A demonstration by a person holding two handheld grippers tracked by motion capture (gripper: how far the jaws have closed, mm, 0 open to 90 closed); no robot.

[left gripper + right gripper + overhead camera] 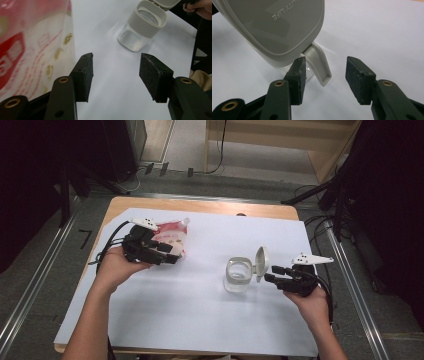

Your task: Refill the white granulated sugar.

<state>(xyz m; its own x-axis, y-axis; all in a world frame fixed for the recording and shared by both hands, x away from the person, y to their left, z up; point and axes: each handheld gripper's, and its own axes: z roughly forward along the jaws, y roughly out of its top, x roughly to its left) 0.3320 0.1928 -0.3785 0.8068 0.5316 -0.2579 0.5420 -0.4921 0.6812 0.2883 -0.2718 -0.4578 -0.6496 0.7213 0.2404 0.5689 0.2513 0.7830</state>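
grey carpet and dark stands ring a wooden table (200,206) whose top is mostly covered by a white sheet (200,310). on the sheet, toward the right edge of the table and about midway between far and near edges, stands a clear jar (238,275) with a pale grey collar; its hinged lid (261,261) is swung up and stands open on the jar's right side. in the left gripper view the jar (141,27) looks nearly empty, with the lid (163,3) raised at the top of the frame.

right gripper (274,273), held in the person's right hand (312,302), sits just beside the jar on its right, pointing at it. in the right gripper view its jaws stand apart with nothing pressed between them; the lid (274,25) looms above the left pad, and the lid's grey latch tab (319,66) hangs down in the gap, close to the left pad, though i cannot tell whether they touch.

near the far left corner of the table lies a red and white pouch (172,240) with a spout at its upper end. the left gripper (169,254), in the person's left hand (115,267), is over the pouch's near side. in the left gripper view the jaws are parted and empty, bare sheet between them, and the pouch (32,47) lies to the left, just beside the left jaw.

the two grippers are well apart.
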